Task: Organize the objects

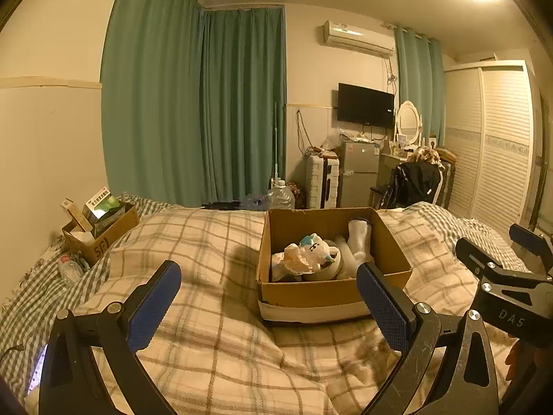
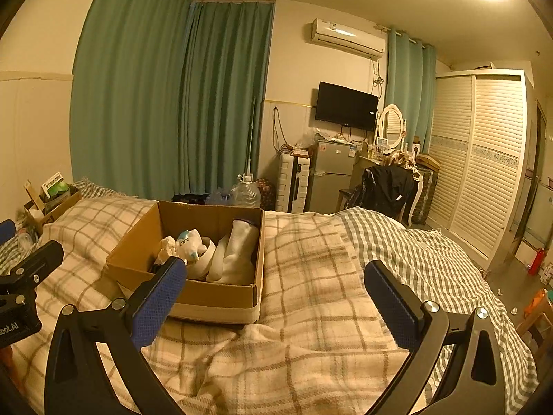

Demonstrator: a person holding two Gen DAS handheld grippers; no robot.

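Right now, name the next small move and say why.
Probably ease the left gripper forward toward the cardboard box. Both grippers are open and empty, nothing loose lies on the plaid blanket, and the plush toy and white socks sit inside.

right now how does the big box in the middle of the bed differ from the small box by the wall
The big box sits squarely on the plaid blanket, wide and shallow; the small box is narrower and tilted at the bed's edge. The big box holds soft things, a plush toy and white socks; the small box holds upright packets that stick out above its rim. Both are open brown cardboard.
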